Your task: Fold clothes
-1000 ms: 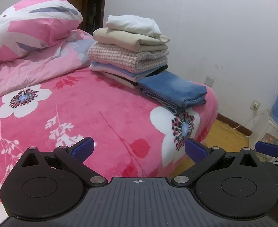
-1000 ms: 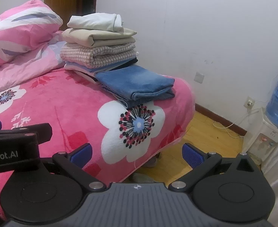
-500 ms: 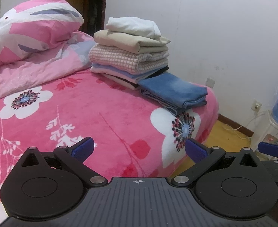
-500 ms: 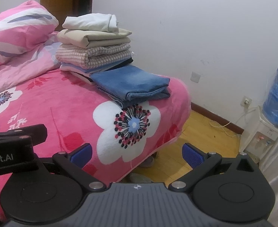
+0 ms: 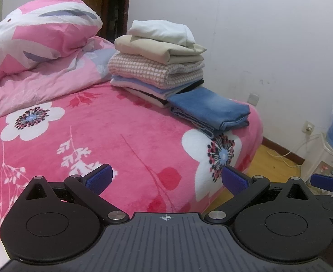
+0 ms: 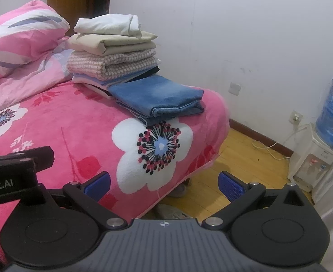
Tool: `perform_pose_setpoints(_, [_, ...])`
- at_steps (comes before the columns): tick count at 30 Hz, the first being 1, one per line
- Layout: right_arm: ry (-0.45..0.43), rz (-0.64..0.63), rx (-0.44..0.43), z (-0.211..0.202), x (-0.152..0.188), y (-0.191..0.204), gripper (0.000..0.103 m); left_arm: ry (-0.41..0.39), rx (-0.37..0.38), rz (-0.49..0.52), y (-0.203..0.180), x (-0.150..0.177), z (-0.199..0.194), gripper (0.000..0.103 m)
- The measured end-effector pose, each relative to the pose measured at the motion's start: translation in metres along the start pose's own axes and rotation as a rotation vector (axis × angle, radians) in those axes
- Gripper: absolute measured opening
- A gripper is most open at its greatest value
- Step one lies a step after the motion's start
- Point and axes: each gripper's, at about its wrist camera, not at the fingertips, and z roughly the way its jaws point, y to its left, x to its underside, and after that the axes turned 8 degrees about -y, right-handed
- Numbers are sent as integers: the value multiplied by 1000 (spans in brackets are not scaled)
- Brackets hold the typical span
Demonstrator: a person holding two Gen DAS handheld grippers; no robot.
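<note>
A neat stack of folded clothes (image 5: pixel 159 65) — white on top, then beige, pink check and pale blue — sits at the far corner of a pink flowered bed (image 5: pixel 121 136), with folded blue jeans (image 5: pixel 211 111) just beside it. The left gripper (image 5: pixel 166 179) and right gripper (image 6: pixel 164 181) hover near the bed's front edge, jaws wide, holding nothing

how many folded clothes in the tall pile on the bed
5 clearly: white top, beige, checked pink, lilac-blue, cream bottom. A dark layer peeks out, so more may be hidden. Blue jeans sit beside.
</note>
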Motion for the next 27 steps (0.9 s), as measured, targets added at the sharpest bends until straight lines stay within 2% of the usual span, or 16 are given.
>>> perform_pose_setpoints(13, [-29,-14,55,-4,0,-10,103,11,-1,-6,-3,2,4,103])
perform_pose_setpoints(27, [-53,-14,72,-9,-6,-13,103,-6,-18,-7,-4,-4,0,103])
